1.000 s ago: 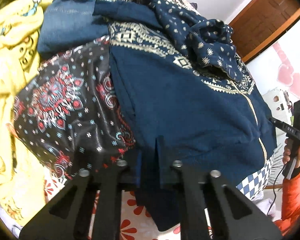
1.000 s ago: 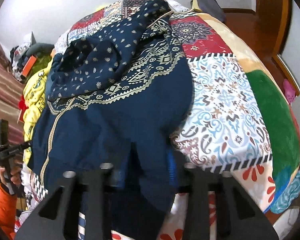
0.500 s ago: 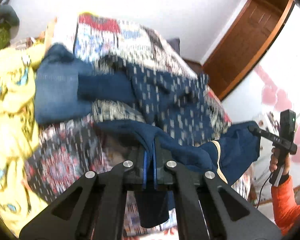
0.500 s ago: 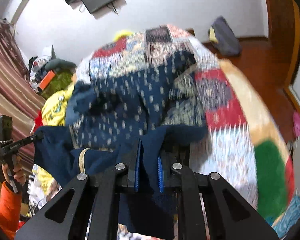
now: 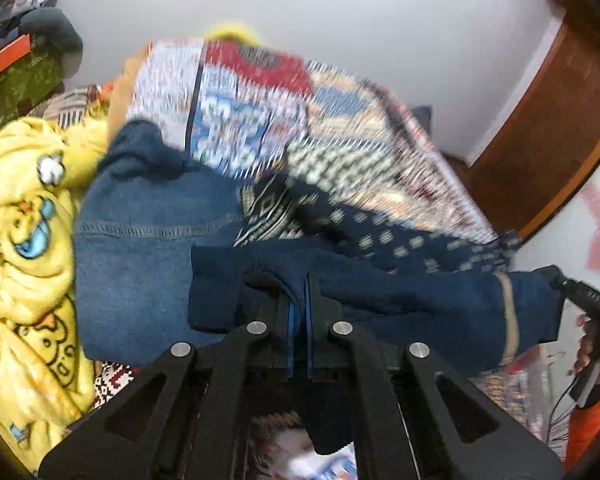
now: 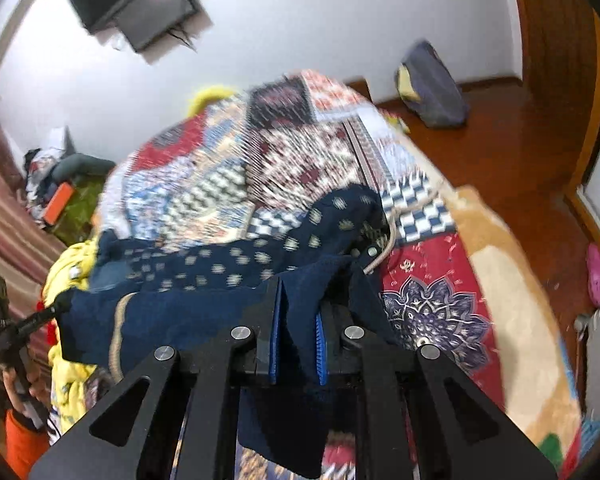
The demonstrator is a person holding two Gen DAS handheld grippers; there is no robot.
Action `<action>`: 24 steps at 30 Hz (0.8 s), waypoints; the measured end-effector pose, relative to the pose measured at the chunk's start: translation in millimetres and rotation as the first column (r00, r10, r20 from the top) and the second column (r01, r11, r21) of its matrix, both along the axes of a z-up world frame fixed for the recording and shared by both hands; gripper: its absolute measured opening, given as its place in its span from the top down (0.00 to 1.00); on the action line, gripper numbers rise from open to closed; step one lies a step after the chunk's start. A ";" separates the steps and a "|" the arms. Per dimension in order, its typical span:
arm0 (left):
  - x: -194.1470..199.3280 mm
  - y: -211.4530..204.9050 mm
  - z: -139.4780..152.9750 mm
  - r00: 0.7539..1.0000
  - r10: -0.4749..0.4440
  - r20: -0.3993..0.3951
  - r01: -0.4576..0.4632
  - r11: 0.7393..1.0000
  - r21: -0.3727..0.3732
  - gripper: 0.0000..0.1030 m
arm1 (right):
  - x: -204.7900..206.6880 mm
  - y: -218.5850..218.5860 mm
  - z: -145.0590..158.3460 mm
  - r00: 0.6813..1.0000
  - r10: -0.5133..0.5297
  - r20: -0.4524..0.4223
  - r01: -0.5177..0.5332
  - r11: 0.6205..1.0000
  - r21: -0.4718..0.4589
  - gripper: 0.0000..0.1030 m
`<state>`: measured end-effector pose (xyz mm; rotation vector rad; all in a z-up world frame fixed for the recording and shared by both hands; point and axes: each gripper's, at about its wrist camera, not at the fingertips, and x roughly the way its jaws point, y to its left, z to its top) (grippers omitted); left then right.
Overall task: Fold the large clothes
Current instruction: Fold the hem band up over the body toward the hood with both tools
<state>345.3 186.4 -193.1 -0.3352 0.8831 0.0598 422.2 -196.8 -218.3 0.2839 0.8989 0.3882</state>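
Observation:
A dark navy garment (image 5: 400, 296) with a gold stripe and a dotted scarf-like part hangs between my two grippers above the bed. My left gripper (image 5: 299, 280) is shut on its hem. My right gripper (image 6: 298, 292) is shut on the other corner of the same garment (image 6: 188, 320). Each gripper shows at the edge of the other's view, the right gripper (image 5: 592, 300) in the left wrist view and the left gripper (image 6: 24, 328) in the right wrist view. The garment's far end still trails on the bed.
A patchwork bedspread (image 6: 300, 160) covers the bed. A denim garment (image 5: 148, 248) and a yellow printed cloth (image 5: 24, 264) lie at the left. A wooden door (image 5: 560, 140), wooden floor (image 6: 500, 168), a bag (image 6: 432, 84) and a wall TV (image 6: 140, 4) are around.
Both grippers have lifted the navy garment's lower hem off the bed and carried it up and forward, doubling the garment over. The views have tilted up toward the wall.

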 end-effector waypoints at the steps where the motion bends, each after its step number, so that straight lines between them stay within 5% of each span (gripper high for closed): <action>1: 4.5 -0.2 -7.9 1.000 0.000 -0.017 0.000 1.000 0.007 0.97 | 5.5 0.3 -8.8 1.000 -0.005 -0.023 0.005 1.000 0.002 0.88; 7: 27.3 -10.0 -58.3 0.992 -0.036 -0.121 0.046 0.996 0.074 0.93 | 21.8 -3.1 -49.7 0.994 0.003 -0.112 -0.002 1.000 0.004 0.88; 14: 16.9 -35.5 -31.0 0.980 -0.119 -0.160 0.152 0.965 0.215 0.88 | 13.0 -5.2 -26.0 0.991 0.002 -0.134 -0.014 0.996 -0.091 0.77; 17: 1.9 -45.9 -7.0 0.979 -0.156 -0.129 0.185 0.949 0.255 0.65 | -6.9 -2.4 -2.8 0.999 0.008 -0.045 -0.016 0.980 -0.200 0.71; 19: -9.2 -53.2 7.4 0.982 -0.169 -0.085 0.186 0.945 0.269 0.31 | -25.8 0.7 13.7 0.999 0.036 0.011 -0.032 0.974 -0.222 0.57; 21: -22.8 -67.2 21.0 0.981 -0.187 -0.043 0.191 0.933 0.306 0.19 | -43.0 3.9 24.4 0.997 0.055 0.052 -0.043 0.975 -0.219 0.41; 24: -31.3 -90.8 25.2 0.973 -0.227 -0.036 0.226 0.912 0.342 0.15 | -63.9 15.0 30.6 0.991 0.092 0.092 -0.070 0.972 -0.223 0.31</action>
